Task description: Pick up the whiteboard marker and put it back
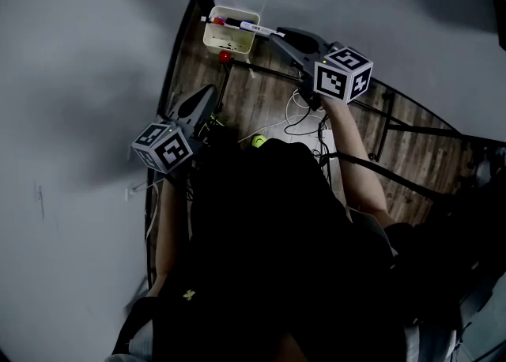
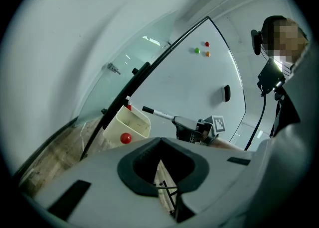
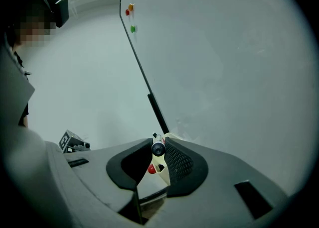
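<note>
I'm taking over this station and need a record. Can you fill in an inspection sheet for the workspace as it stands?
Surface: wood floor; whiteboard standing upright.
Job's things: whiteboard marker held over the rim of the cream holder; other pens inside.
Clutter: red round piece on the holder's side; yellow-green object on the floor.
Grippers: right gripper shut on the marker; left gripper shut, empty.
Cables: loose cables on the floor.
Surroundings: coloured magnets on the whiteboard.
</note>
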Demonstrator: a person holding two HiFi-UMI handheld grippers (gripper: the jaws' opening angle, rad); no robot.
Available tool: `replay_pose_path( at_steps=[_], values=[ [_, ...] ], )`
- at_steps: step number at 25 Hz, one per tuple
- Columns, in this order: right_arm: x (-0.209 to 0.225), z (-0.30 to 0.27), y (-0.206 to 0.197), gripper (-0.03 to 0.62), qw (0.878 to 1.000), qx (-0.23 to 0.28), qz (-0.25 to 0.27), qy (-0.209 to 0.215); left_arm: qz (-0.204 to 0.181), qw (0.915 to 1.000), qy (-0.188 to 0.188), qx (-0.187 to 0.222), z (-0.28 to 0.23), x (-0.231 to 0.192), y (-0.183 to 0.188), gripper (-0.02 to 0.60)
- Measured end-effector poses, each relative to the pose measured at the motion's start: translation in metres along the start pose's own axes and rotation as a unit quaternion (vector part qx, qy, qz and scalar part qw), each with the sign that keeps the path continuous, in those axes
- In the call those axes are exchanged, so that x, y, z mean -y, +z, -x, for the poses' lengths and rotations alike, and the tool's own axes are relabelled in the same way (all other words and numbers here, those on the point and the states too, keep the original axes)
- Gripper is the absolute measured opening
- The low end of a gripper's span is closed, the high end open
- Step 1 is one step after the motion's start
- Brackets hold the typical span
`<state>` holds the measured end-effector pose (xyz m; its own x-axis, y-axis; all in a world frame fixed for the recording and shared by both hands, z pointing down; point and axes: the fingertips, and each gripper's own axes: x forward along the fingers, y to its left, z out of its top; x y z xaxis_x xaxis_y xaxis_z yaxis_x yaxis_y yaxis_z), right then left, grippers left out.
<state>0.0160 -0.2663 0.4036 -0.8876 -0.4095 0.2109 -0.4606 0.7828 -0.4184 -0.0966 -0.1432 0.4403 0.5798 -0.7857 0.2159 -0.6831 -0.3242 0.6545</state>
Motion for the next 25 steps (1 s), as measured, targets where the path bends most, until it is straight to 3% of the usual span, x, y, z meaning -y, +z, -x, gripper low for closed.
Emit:
replay_pose_path(
  at_steps=[25],
  values=[
    [-0.021,0.044,0.017,0.087,0.999,0.032,0.016,-0.008,-0.012,0.9996,-0.023,0.008,-0.014,0.009,-0.003,0.031]
  ],
)
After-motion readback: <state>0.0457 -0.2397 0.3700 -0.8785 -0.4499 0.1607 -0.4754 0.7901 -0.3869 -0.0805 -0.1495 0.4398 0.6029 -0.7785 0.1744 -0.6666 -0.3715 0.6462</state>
